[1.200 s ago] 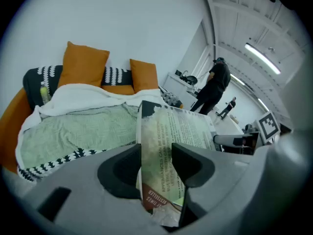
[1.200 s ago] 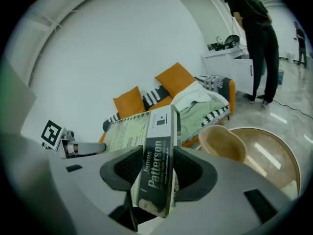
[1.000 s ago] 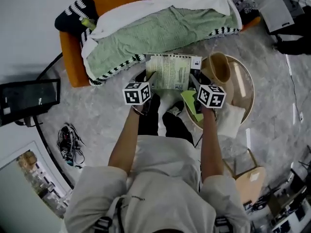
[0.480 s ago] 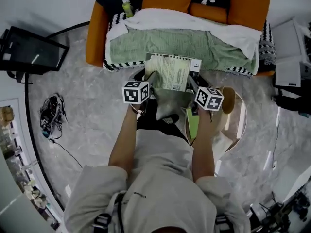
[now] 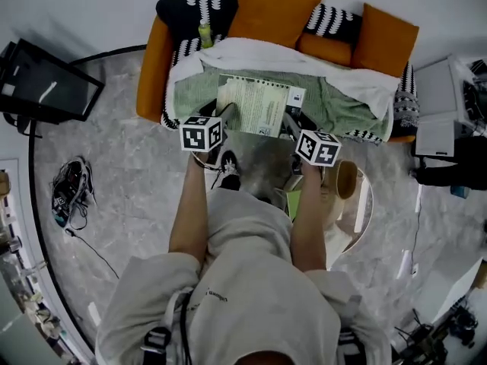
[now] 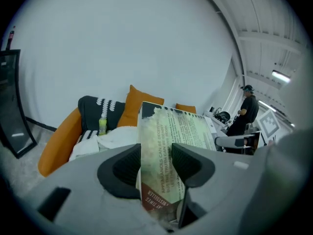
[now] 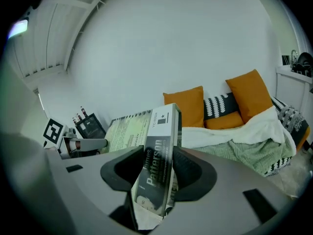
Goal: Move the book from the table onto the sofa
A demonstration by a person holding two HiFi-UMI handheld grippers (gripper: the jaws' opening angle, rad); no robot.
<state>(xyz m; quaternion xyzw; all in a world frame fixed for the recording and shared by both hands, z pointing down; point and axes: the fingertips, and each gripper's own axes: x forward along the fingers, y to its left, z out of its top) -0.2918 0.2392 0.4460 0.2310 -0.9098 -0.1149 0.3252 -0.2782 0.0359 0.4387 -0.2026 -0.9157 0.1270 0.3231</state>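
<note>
The 2 jaws of the left gripper [image 6: 157,168] squeeze one edge of the thick paperback book with the pale green cover [image 5: 255,105]. The right gripper [image 7: 157,173] squeezes its spine. The book hangs in the air by the orange sofa [image 5: 151,63] with the green blanket [image 5: 344,111]. Hold both grips tight, lower it flat onto the blanket, then open both together.
</note>
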